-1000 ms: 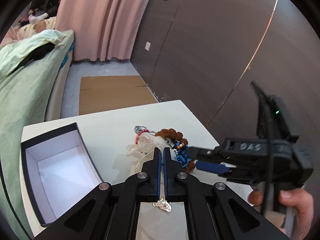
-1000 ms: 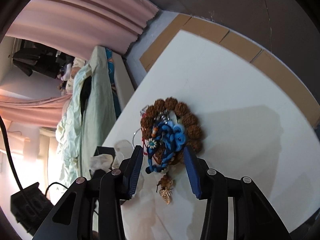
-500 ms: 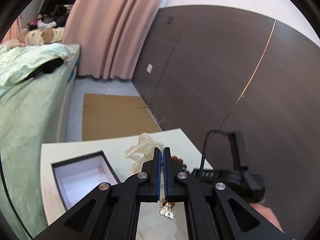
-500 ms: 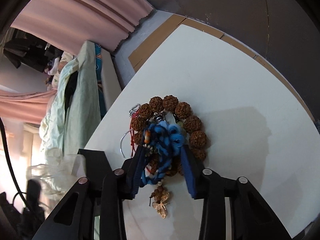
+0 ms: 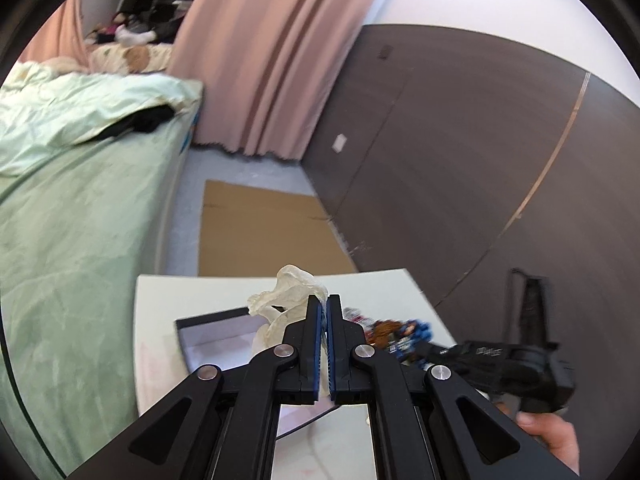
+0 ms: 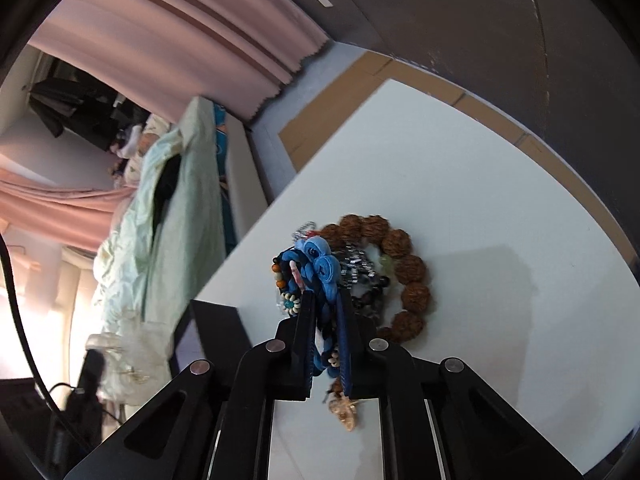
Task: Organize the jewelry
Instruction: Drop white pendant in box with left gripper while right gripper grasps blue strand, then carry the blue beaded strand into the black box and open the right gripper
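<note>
Blue bracelet: braided cord with fabric rosettes and small beads, clamped between the right gripper fingers, over the white table.
Brown bead bracelet: ring of rough, knobbly seed beads, flat on the table just right of it.
Silver chain: tangled, inside that ring.
Left gripper: pinched on a crumpled translucent bag.
Box: black walls, white lining, near left; partly hidden by bag and fingers.
</note>
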{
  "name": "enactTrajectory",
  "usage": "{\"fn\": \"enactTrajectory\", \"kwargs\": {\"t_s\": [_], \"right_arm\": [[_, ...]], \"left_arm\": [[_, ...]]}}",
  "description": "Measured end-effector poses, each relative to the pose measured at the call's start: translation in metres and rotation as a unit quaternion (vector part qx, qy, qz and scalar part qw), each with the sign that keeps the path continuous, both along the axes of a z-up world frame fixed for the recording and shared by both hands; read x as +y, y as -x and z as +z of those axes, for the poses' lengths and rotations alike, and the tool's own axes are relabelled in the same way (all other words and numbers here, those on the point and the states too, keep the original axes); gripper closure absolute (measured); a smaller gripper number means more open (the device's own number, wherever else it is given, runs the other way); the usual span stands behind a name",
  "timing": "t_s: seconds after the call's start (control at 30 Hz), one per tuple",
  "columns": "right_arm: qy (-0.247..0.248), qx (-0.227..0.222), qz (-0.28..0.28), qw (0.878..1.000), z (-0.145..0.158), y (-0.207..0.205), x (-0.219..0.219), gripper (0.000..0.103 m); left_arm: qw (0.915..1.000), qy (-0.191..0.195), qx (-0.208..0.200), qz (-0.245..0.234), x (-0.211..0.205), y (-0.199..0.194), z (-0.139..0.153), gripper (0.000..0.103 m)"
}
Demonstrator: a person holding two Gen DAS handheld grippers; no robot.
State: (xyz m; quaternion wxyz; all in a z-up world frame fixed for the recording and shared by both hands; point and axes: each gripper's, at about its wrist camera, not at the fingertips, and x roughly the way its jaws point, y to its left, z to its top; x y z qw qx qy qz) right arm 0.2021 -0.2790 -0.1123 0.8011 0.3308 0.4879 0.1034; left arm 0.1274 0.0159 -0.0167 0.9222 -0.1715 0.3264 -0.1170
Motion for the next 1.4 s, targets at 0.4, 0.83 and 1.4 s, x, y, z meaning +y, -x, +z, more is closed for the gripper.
{"fn": "enactTrajectory", "kwargs": {"t_s": [0.4,0.83,1.4], "right_arm": [[-0.037,-0.063,0.054,0.996,0.028,0.015,0.034,0.092],[-0.076,-0.138,0.117,0.981,0.051,0.034,0.085,0.092],[-0.056,-0.134,0.090,0.985,0.054,0.056,0.055,0.026]], "left_arm": [[0.9986,0.022,0.028,0.038,0.022,0.013,-0.007,0.012],[0.9947,0.031,0.024,0.095,0.060,0.050,0.004,0.012],[0.9959,0.006,0.010,0.090,0.036,0.062,0.010,0.012]]}}
